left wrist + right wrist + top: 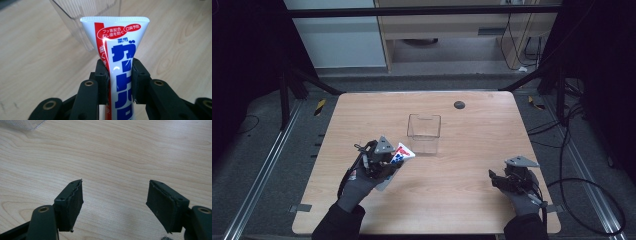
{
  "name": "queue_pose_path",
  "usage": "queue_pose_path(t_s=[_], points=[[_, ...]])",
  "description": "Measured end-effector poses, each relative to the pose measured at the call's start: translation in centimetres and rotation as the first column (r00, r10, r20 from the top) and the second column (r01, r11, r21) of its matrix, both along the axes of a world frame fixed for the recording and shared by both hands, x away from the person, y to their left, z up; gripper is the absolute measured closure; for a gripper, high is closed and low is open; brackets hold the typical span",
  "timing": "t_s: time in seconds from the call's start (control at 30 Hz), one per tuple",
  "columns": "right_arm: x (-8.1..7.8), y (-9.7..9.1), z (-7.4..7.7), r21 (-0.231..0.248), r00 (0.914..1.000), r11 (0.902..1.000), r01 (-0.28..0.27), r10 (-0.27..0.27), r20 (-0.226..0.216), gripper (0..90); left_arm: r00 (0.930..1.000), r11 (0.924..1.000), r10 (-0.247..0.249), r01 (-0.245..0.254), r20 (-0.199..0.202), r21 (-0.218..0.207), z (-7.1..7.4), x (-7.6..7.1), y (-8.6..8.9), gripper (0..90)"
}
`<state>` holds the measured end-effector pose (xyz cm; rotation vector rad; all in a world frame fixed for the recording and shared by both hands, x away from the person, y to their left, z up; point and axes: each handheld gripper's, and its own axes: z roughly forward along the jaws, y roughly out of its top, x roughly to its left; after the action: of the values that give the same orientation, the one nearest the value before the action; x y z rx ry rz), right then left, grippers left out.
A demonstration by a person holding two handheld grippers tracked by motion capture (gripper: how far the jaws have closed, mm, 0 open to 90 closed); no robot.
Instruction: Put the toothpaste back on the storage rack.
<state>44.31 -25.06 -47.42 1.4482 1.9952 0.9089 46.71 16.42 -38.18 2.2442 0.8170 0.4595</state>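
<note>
The toothpaste tube (117,57) was pinched between the two black pads of the left gripper (120,80), which pressed on its sides at about the middle of its length. Its long axis ran straight out along the jaws, with the flat crimped end pointing away from the gripper and the lower part hidden behind the jaws. Directly beyond that crimped end, and very near to it, stood the clear plastic container (424,131), upright and open at the top; in the left gripper view its wall (82,22) rose just behind the tube. In my judgement, the coming move depended on this: the container lay ahead of the left gripper, in the same line as the tube.

The right gripper (115,202) was well apart from both things, with its jaws spread wide and nothing between them, low over the bare worktop (125,152). The left hand (357,187) was clearly the nearer one.

The worktop was pale wood, and a small dark round mark (459,104) lay behind the container. Around it the room was dim.
</note>
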Motion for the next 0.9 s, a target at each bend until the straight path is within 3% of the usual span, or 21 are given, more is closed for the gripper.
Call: queue_pose_path(t_s=[0.13,0.2,0.33,0.53,0.6,0.67,0.9], points=[[0.0,0.0,-0.1,-0.003,1.0,1.0,0.002,-0.002,0.0,28.7,0.9936,0.9968,0.073,-0.07,0.087,-0.038,0.6,0.4,0.5,70.5],[0.0,0.1,0.0,-0.003,1.0,1.0,0.003,-0.003,0.002,28.7,0.9901,0.9951,0.092,-0.087,0.106,-0.046,0.9,0.7,0.8,70.5],[0.0,0.2,0.0,-0.002,1.0,1.0,0.002,-0.002,0.003,28.7,0.9797,0.987,0.136,-0.121,0.148,-0.106,1.1,1.1,1.0,70.5],[0.0,0.1,0.0,-0.001,1.0,1.0,0.005,-0.005,0.004,28.8,0.9583,0.9662,0.204,-0.164,0.2,-0.199,1.8,1.7,1.0,70.4],[0.0,0.1,0.0,-0.003,1.0,1.0,0.006,-0.006,0.005,28.7,0.9482,0.955,0.229,-0.175,0.22,-0.239,2.0,1.7,0.9,70.5],[0.0,0.1,0.0,-0.004,1.0,1.0,0.005,-0.005,0.004,28.7,0.937,0.9487,0.247,-0.182,0.247,-0.259,2.3,1.8,0.7,70.7],[0.0,0.0,0.0,-0.009,1.0,1.0,0.003,-0.003,0.007,28.7,0.9162,0.9257,0.286,-0.188,0.281,-0.328,3.3,2.5,0.2,70.9]])
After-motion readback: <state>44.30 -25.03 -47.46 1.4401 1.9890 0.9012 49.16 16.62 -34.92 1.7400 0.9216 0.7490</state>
